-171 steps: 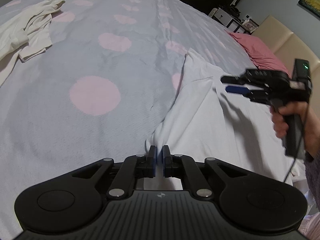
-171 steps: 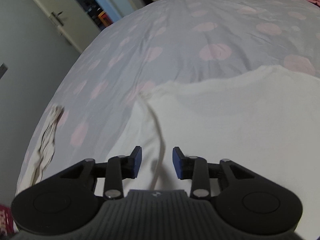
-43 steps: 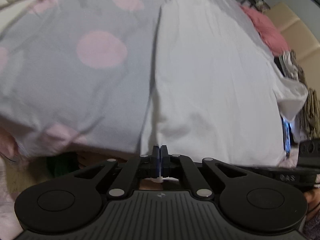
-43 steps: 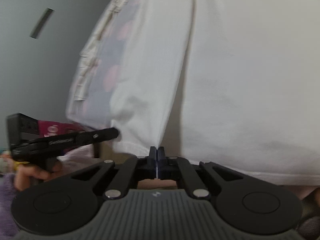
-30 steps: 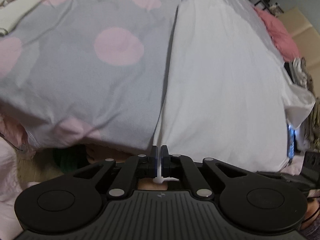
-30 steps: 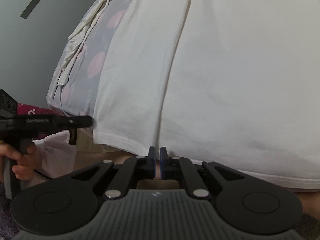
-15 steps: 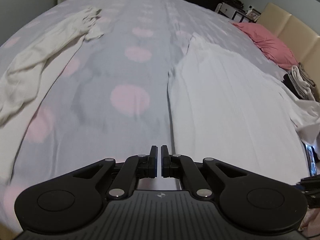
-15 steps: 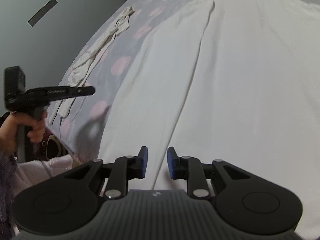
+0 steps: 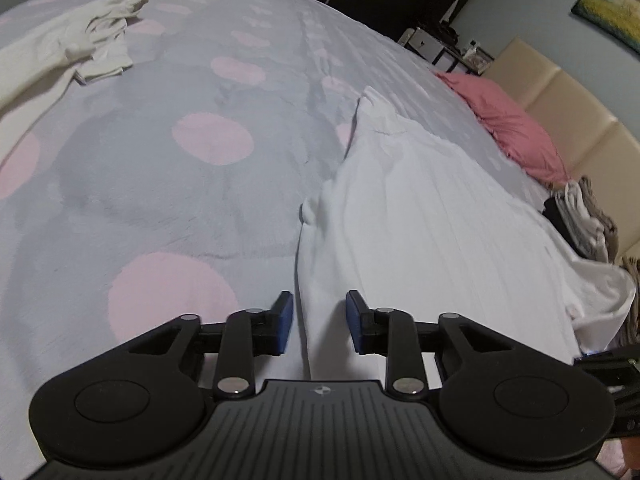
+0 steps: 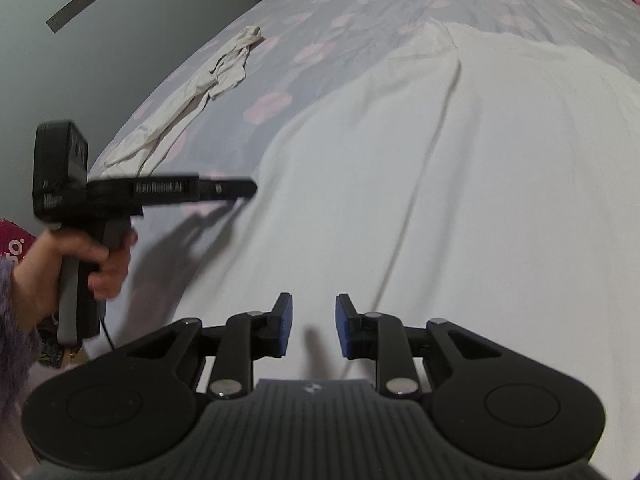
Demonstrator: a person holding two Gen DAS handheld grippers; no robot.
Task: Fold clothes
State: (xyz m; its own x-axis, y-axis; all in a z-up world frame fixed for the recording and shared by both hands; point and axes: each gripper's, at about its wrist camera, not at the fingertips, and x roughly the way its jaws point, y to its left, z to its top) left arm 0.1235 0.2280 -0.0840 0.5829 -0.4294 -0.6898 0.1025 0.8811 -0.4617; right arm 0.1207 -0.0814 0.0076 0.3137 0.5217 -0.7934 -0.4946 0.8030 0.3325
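A white garment [image 9: 420, 216] lies spread flat on the dotted bedspread; the right wrist view shows it as a broad white sheet [image 10: 460, 160] with a long crease. My left gripper [image 9: 319, 322] is open above the garment's near left edge, nothing between its blue pads. In the right wrist view the left gripper [image 10: 244, 190] appears side-on, held by a hand [image 10: 100, 256] over the garment's left border. My right gripper [image 10: 313, 330] is open over the near part of the garment, holding nothing.
A crumpled cream garment [image 9: 76, 48] lies at the bed's far left, also seen as a long strip [image 10: 200, 88]. A pink pillow [image 9: 516, 132], a beige headboard [image 9: 568, 108] and a stack of folded clothes [image 9: 584, 216] are at the right. The grey bedspread [image 9: 180, 184] has pink dots.
Both grippers held the white garment's near edge a second ago, pulled low off the bed; they have let go, opened, and risen above the garment, which now lies flat.
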